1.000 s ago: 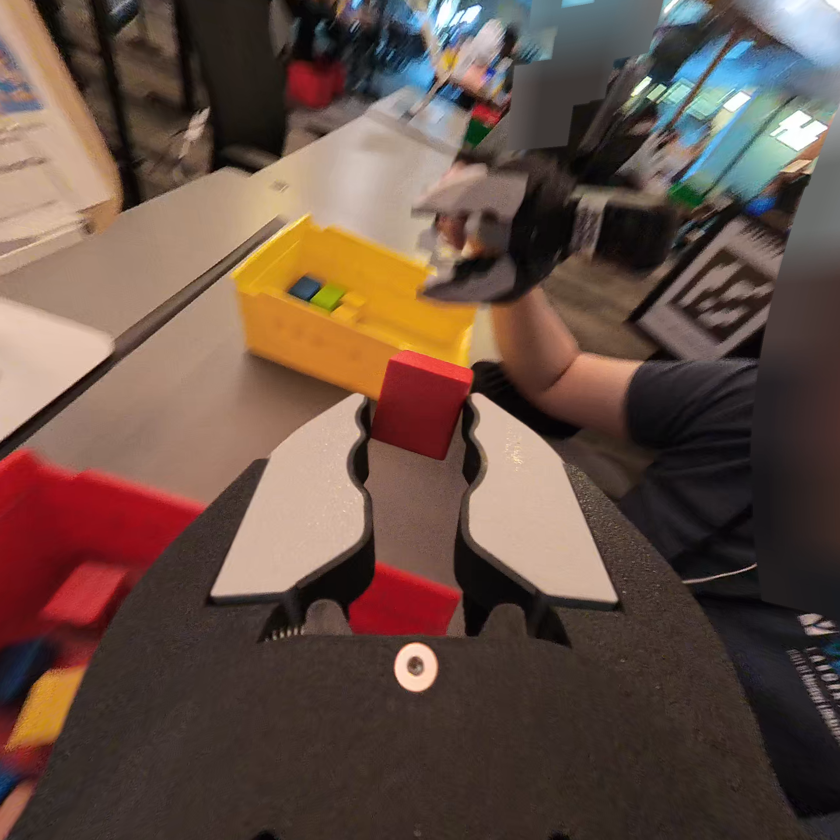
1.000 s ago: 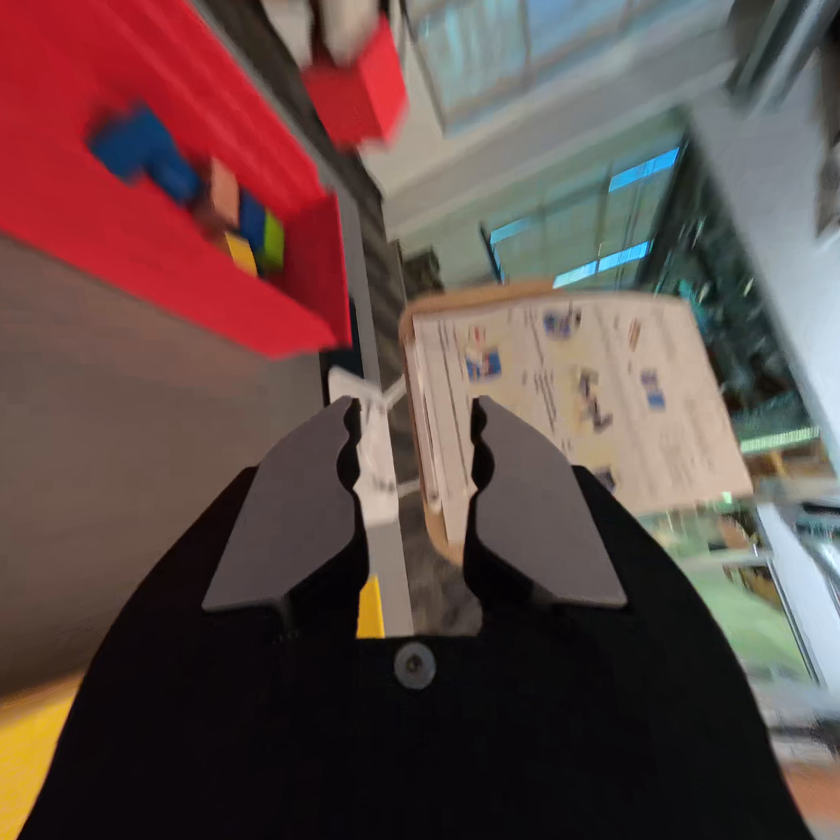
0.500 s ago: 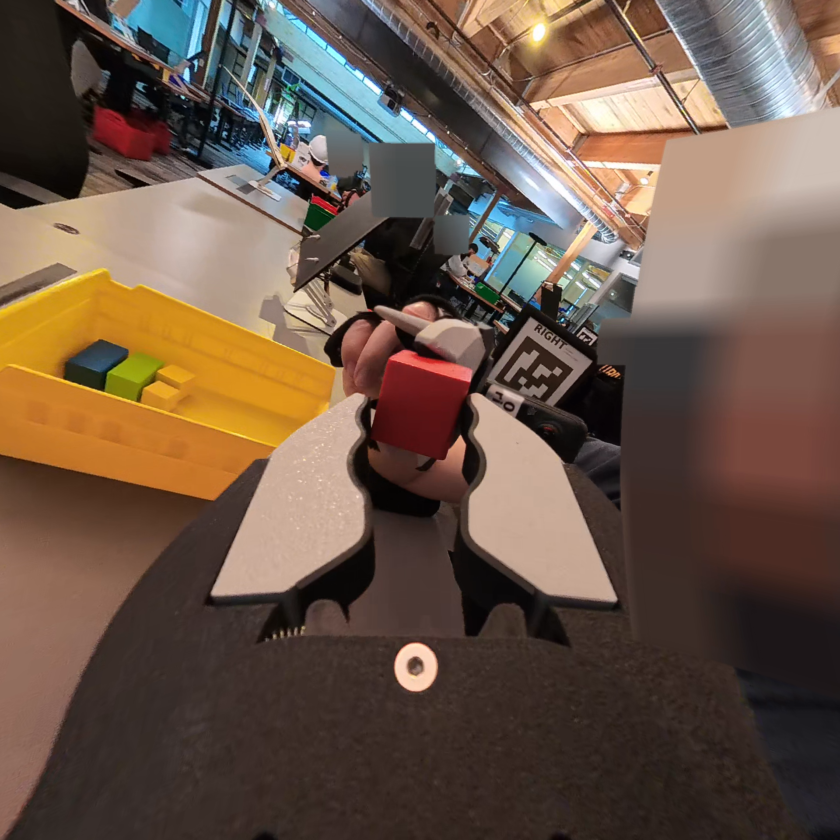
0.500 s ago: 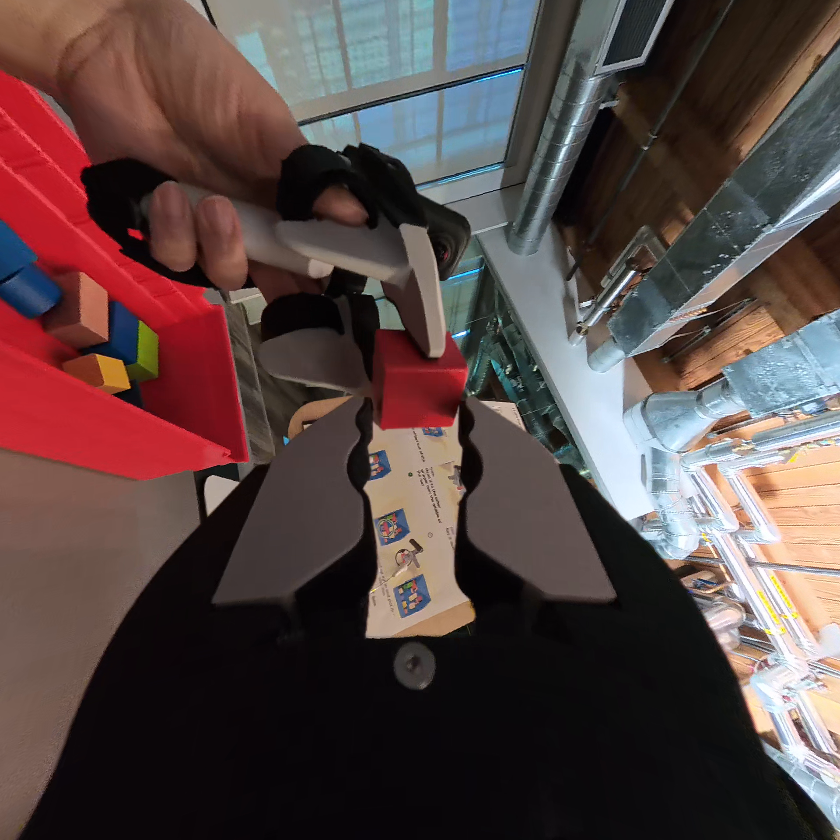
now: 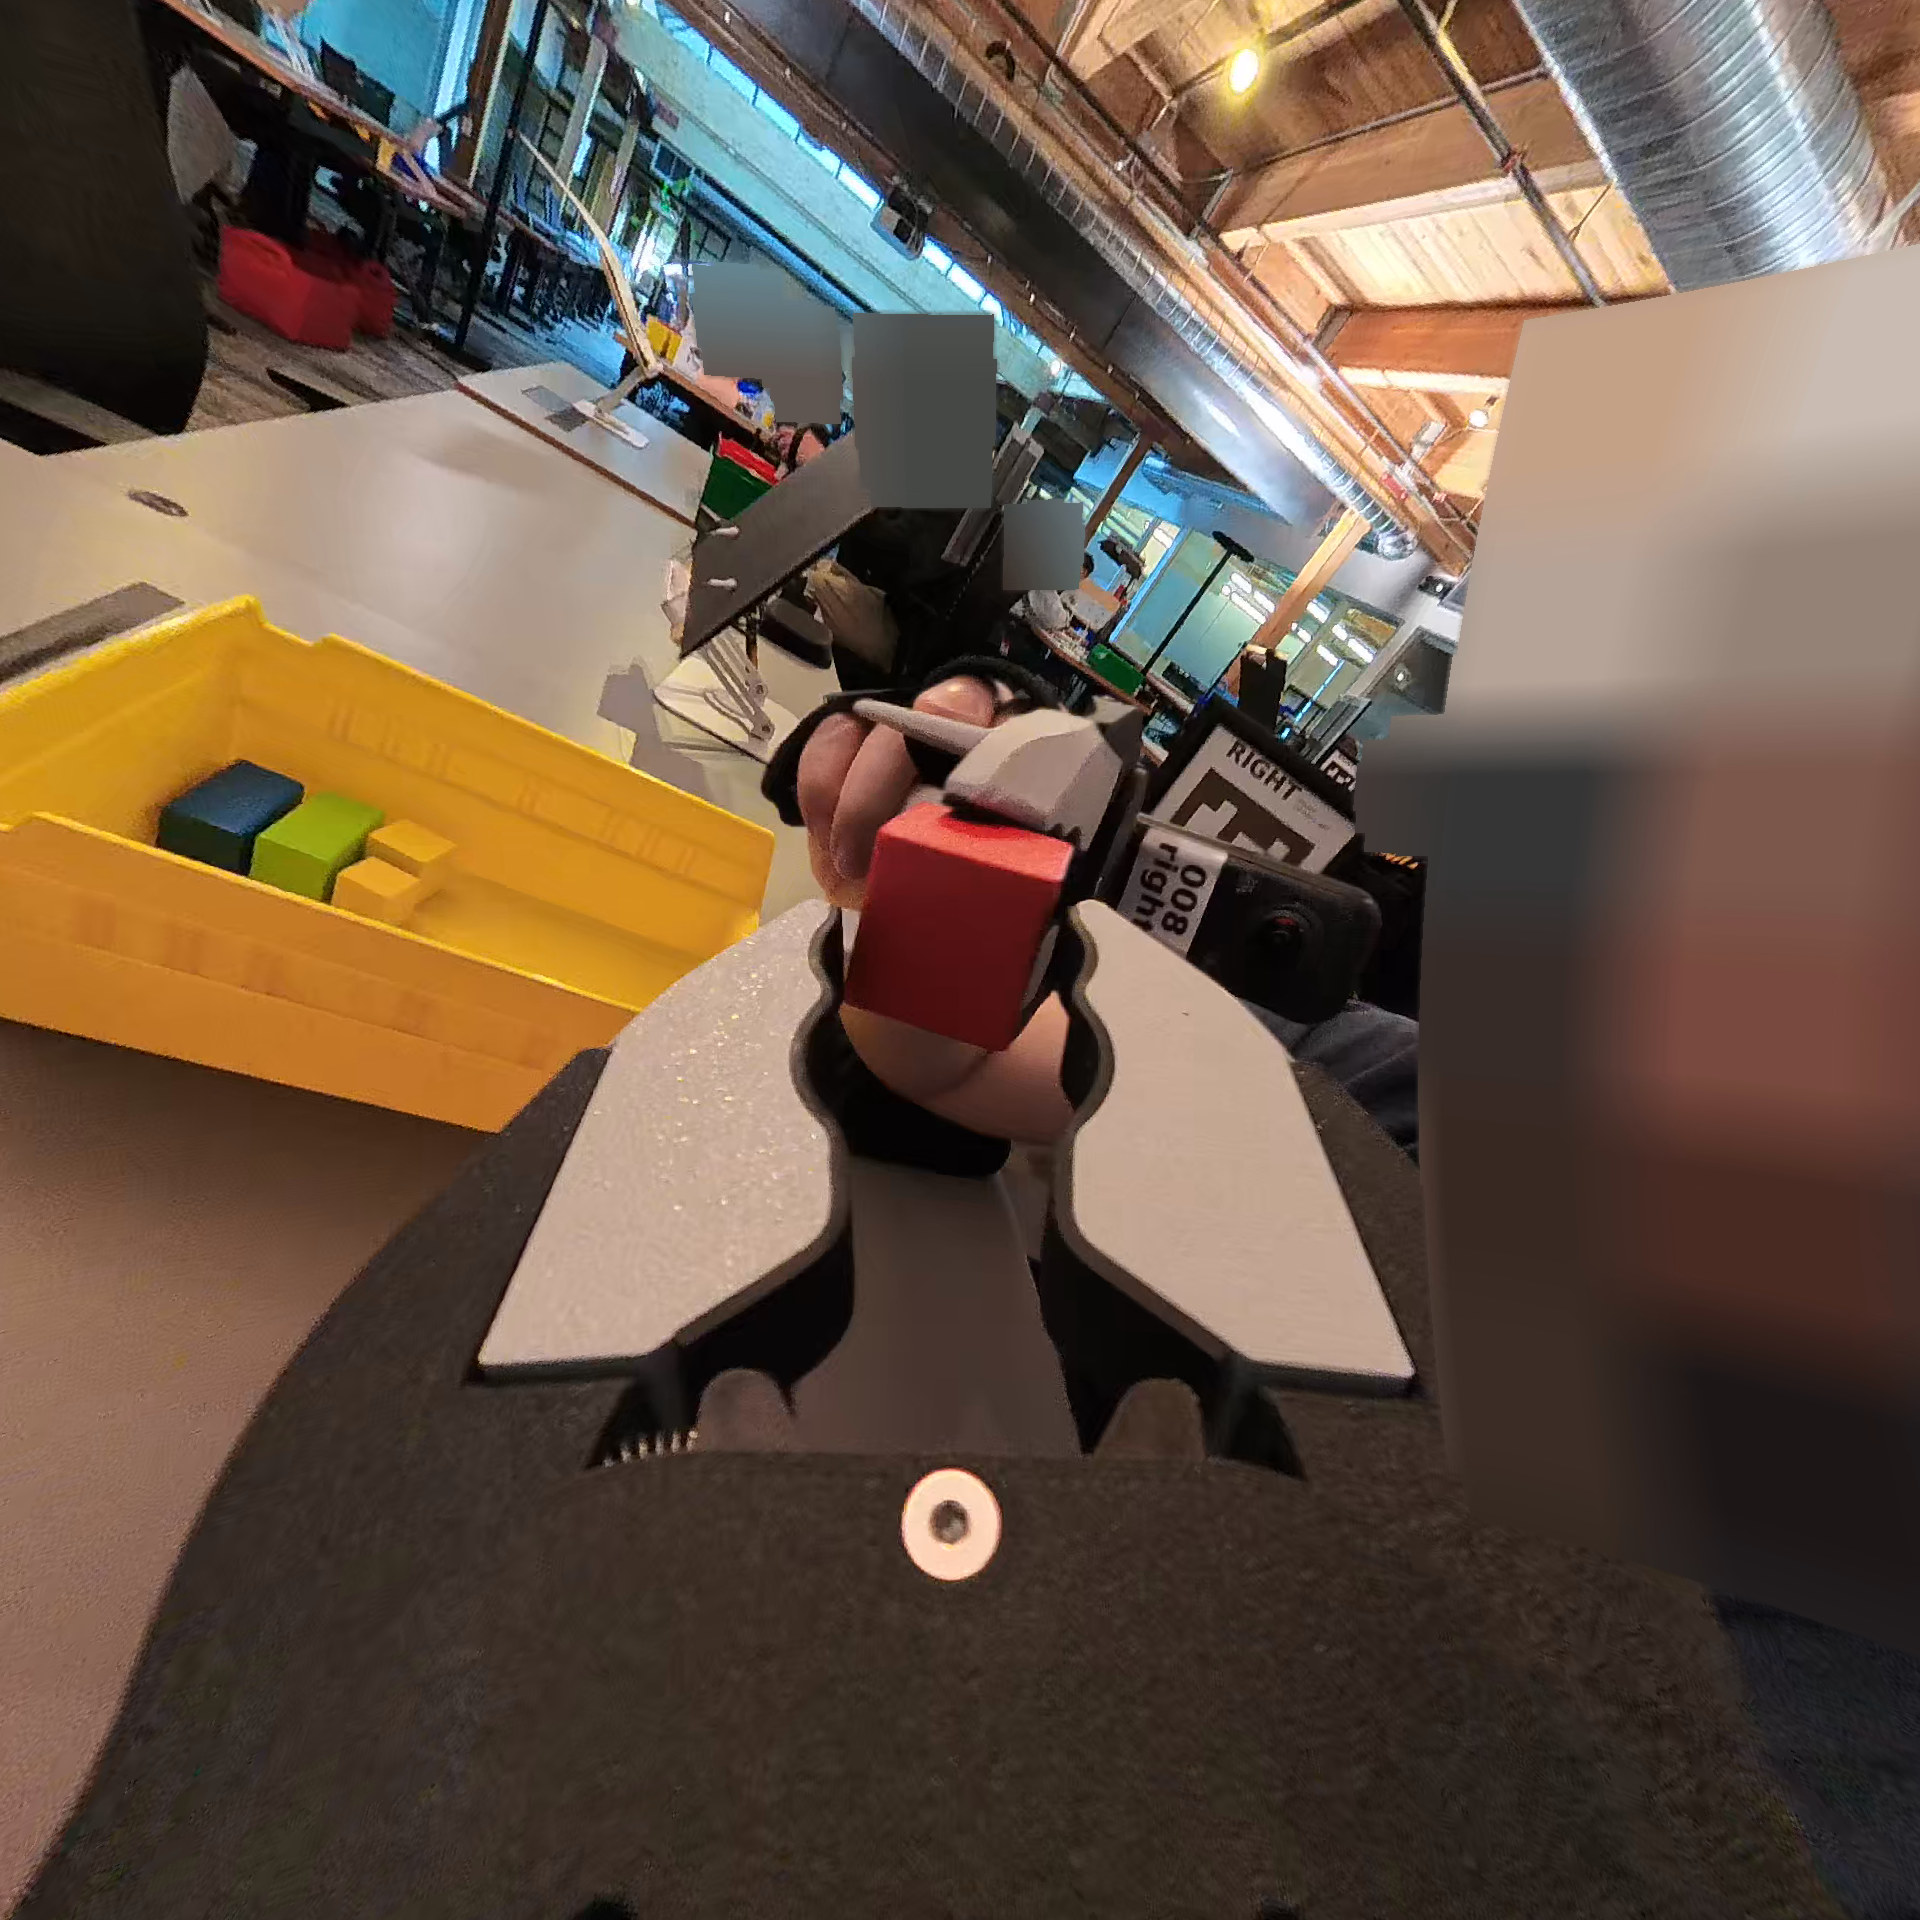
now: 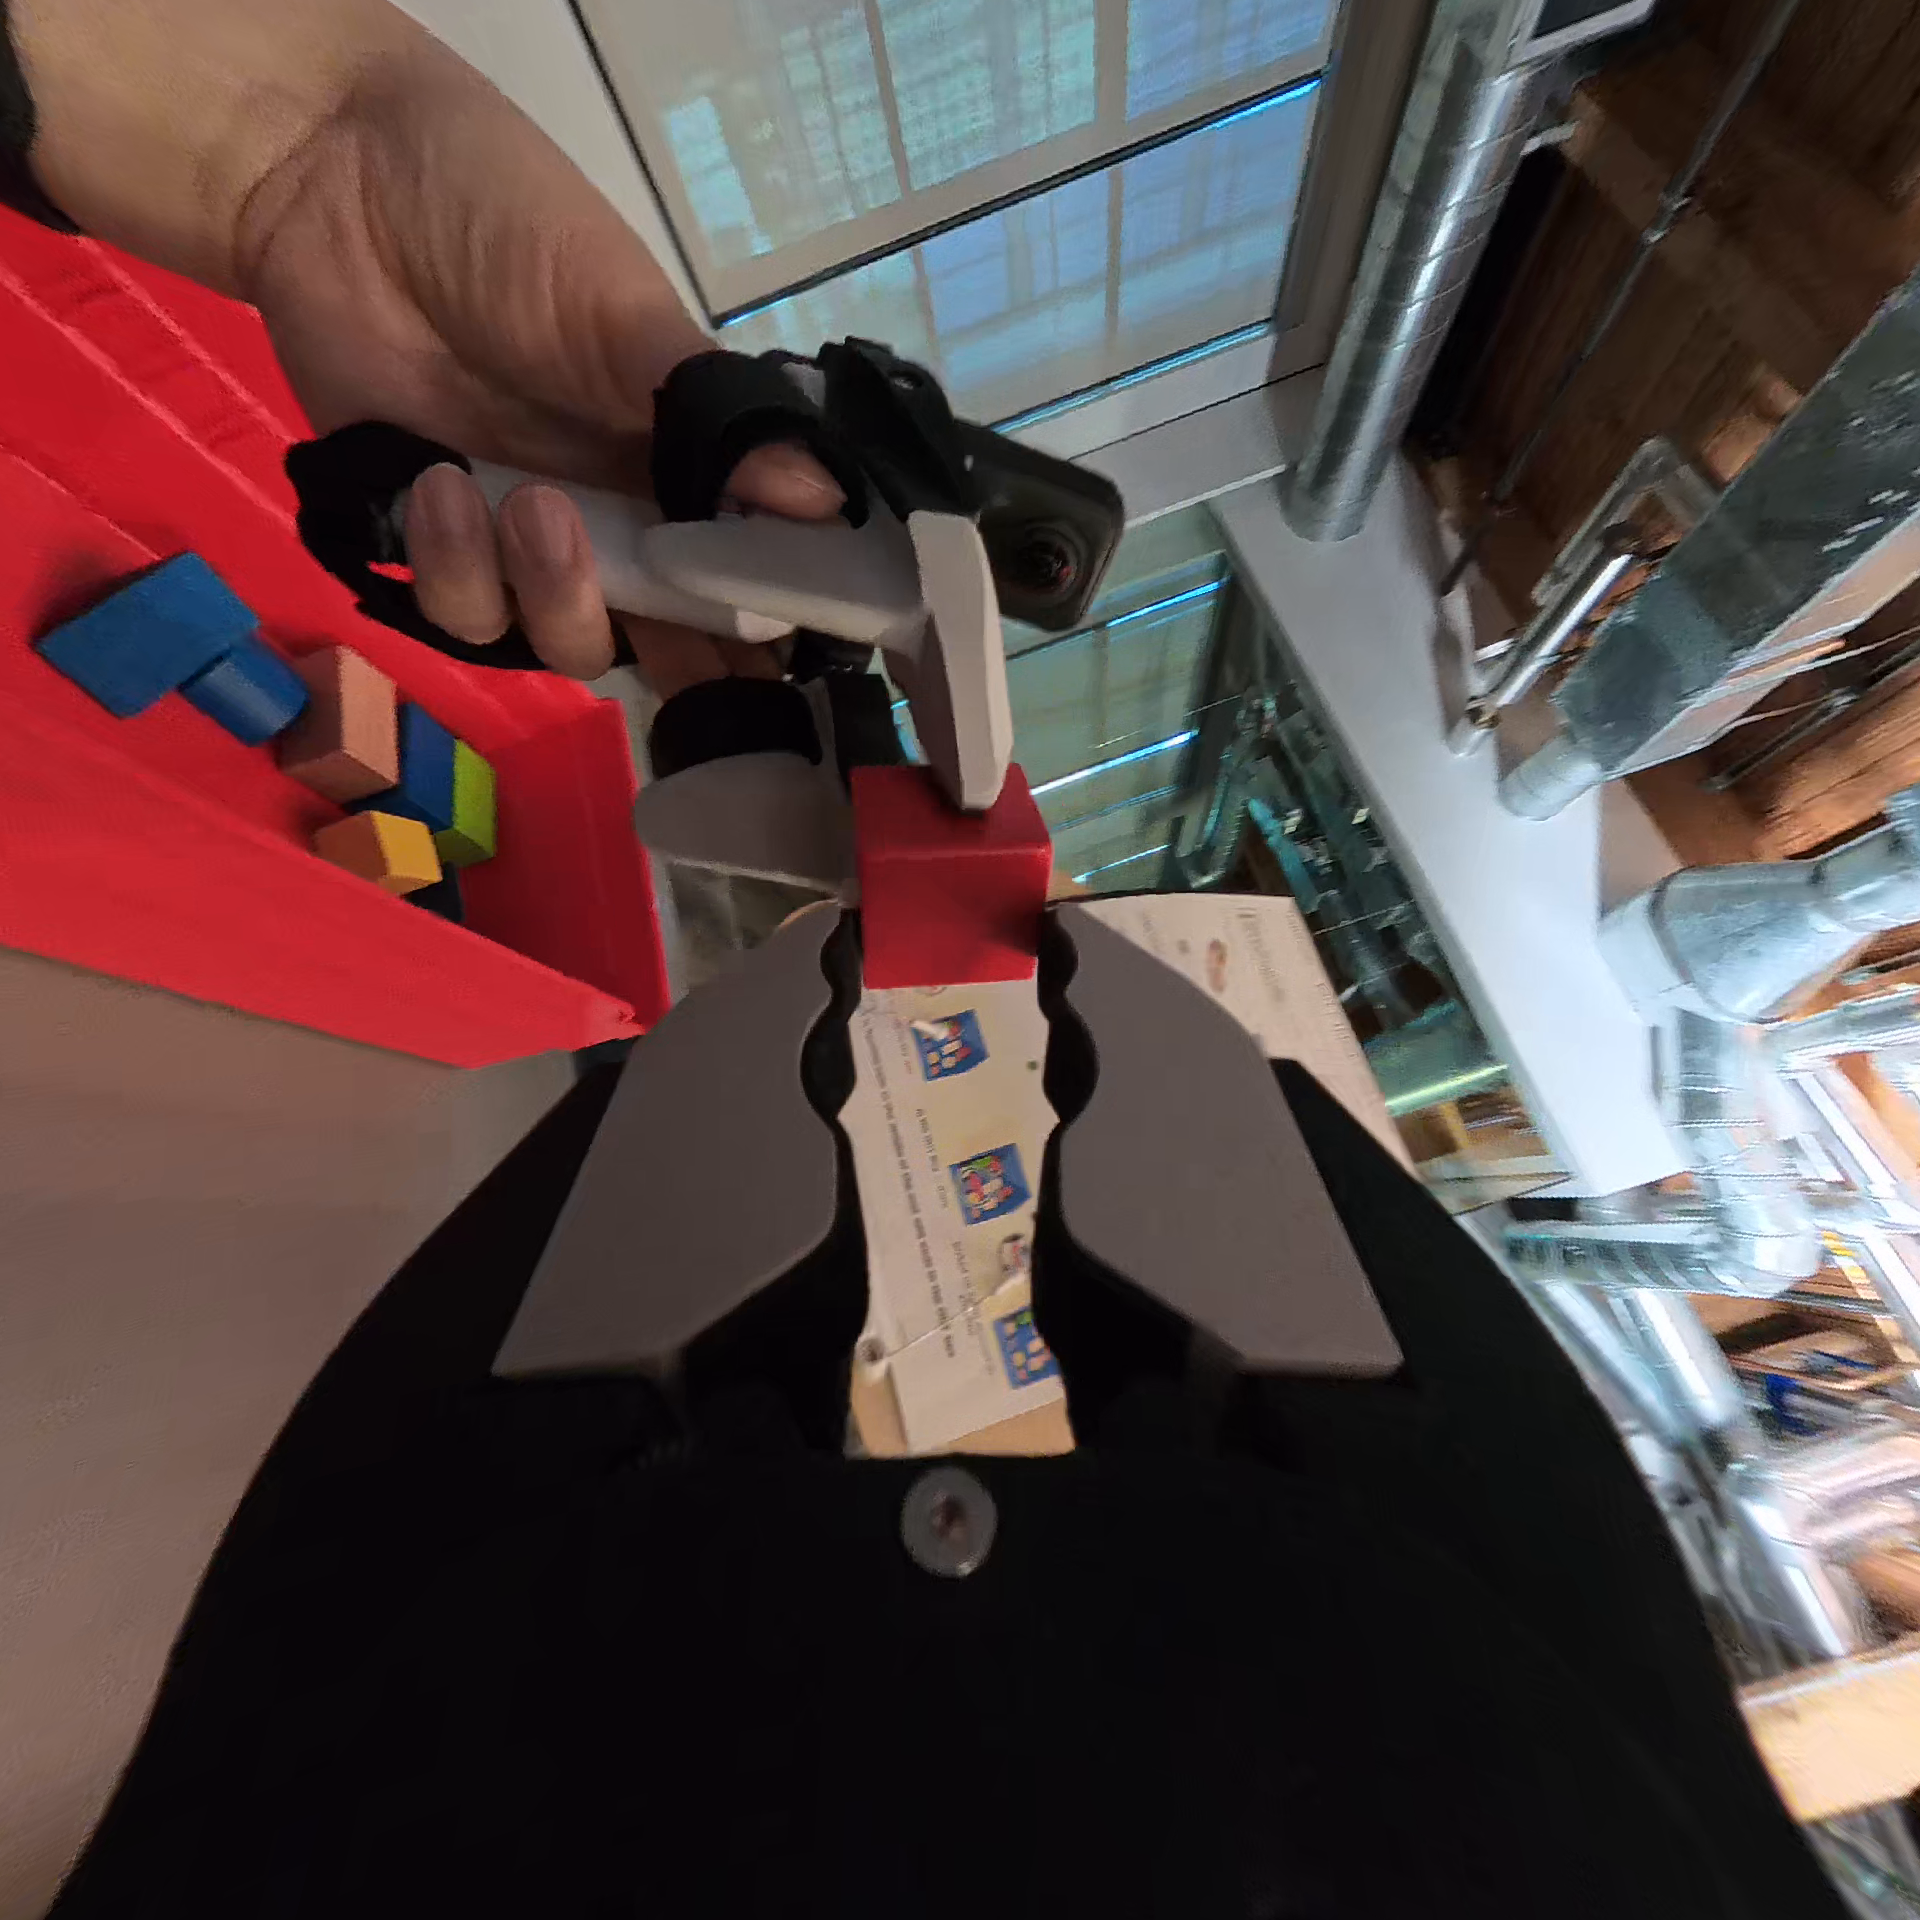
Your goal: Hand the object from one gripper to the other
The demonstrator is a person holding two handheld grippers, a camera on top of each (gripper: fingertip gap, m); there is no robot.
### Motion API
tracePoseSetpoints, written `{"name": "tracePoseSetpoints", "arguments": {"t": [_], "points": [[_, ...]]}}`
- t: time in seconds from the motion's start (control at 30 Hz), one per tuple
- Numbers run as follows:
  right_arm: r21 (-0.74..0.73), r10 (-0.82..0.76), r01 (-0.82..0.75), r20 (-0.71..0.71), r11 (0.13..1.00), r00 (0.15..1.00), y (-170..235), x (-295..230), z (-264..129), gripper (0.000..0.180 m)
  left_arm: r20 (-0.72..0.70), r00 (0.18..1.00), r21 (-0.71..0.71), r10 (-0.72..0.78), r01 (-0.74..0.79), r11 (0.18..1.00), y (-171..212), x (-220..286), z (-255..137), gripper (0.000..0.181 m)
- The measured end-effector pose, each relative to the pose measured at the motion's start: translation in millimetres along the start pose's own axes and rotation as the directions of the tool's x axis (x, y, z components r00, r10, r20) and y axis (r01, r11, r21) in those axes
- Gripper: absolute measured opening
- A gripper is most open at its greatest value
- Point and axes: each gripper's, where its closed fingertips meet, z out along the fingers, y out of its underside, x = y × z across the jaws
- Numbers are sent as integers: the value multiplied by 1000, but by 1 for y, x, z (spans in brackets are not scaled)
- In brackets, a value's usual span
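Your red block (image 5: pixel 956 925) sits pinched between both sets of fingertips: your left gripper (image 5: pixel 951 971) clamps its sides, your right gripper (image 6: pixel 948 945) is closed on it too. The yellow bin (image 5: pixel 582 748) lies at ten o'clock in the left wrist view, the red bin (image 6: pixel 260 914) at nine o'clock in the right wrist view

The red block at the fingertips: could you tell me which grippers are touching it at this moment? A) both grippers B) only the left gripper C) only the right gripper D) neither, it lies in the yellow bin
A: the red block sits between the right gripper fingertips while the left gripper fingers also press it from two other sides.
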Motion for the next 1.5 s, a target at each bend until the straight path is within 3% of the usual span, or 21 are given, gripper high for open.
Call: {"name": "tracePoseSetpoints", "arguments": {"t": [0.13, 0.23, 0.3, 0.43, 0.57, 0.67, 0.8, 1.17, 1.33, 1.5], "points": [[-127, 67, -54, 94, 990, 993, 29, 12, -10, 33, 120, 991, 65, 57, -65, 996, -13, -15, -17, 45], [-364, 223, -126, 240, 923, 945, 86, 19, -43, 34, 211, 972, 46, 106, -118, 992, -17, -20, -34, 45], [-543, 411, -184, 332, 820, 849, 131, 7, -80, 34, 238, 964, 43, 120, -134, 990, -19, -18, -42, 45], [-823, 631, -82, 364, 563, 685, 221, -35, -158, 34, 244, 962, 64, 124, -144, 988, -24, -13, -53, 43], [-946, 820, 8, 286, 325, 495, 259, -82, -202, 34, 242, 963, 67, 121, -141, 988, -25, -11, -58, 43], [-962, 850, 140, 274, 236, 450, 276, -104, -220, 34, 235, 964, 64, 121, -140, 988, -24, -10, -59, 42], [-958, 856, 216, 269, 190, 442, 295, -119, -226, 34, 231, 965, 63, 121, -139, 988, -24, -9, -61, 42], [-904, 799, 373, 379, 211, 466, 313, -133, -229, 34, 203, 972, 76, 114, -132, 988, -26, -4, -62, 40], [-922, 822, 351, 325, 165, 467, 313, -135, -227, 34, 184, 976, 61, 116, -129, 990, -23, 0, -60, 39], [-922, 817, 346, 330, 172, 472, 313, -138, -227, 36, 173, 977, 60, 122, -135, 989, -24, 5, -62, 39]]}}
